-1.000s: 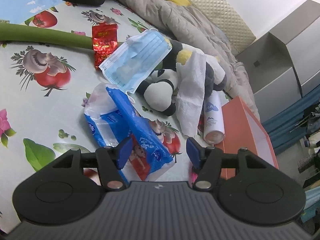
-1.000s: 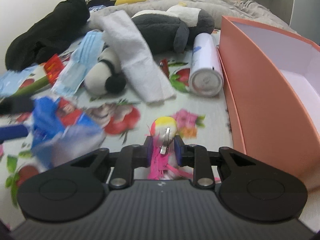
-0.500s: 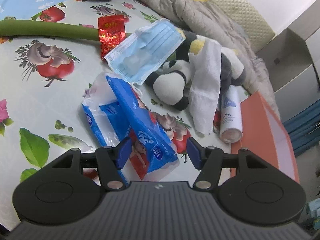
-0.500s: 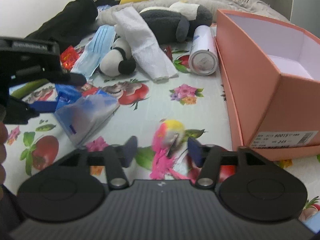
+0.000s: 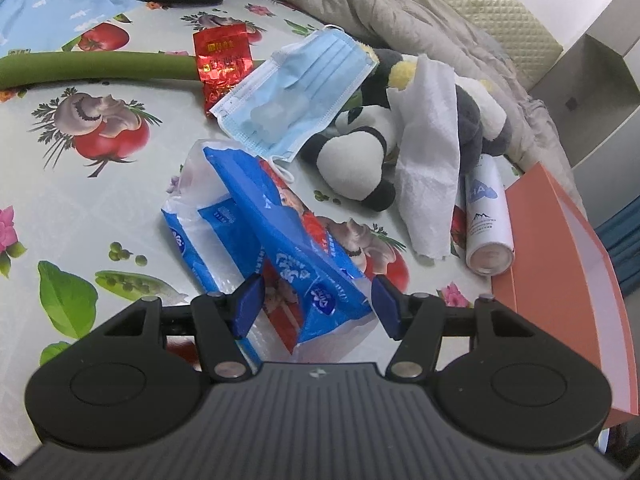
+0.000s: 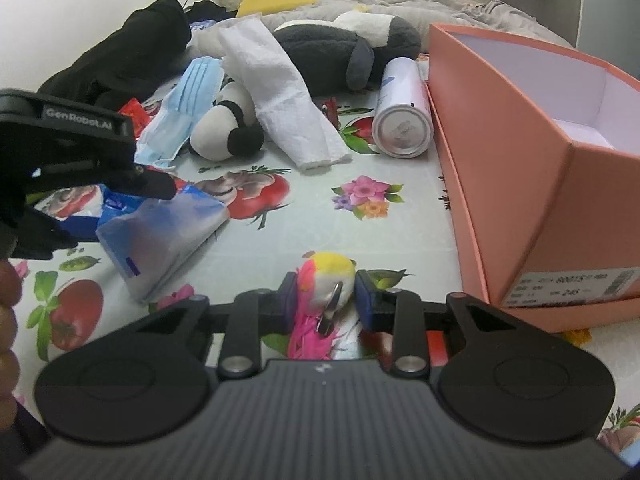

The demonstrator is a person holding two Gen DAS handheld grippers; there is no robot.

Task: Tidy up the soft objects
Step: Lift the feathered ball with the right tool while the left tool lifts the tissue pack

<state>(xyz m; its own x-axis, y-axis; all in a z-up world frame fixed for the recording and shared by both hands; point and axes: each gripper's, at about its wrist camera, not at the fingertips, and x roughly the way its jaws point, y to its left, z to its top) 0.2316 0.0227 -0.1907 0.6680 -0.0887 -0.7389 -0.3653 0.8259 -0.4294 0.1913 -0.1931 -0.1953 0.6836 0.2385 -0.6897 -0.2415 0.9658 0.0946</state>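
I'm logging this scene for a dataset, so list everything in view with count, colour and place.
tissue pack: one, blue and white, between the left jaws
face mask: one, light blue, on the panda
panda plush: one, black and white, table middle
paper towel: one, white, draped over the plush
spray can: one, white, lying beside the box
box: one, orange, open, right side
foil packet: one, red, far left
fluffy toy: one, pink and yellow
left gripper: open
right gripper: jaws just closing on the toy
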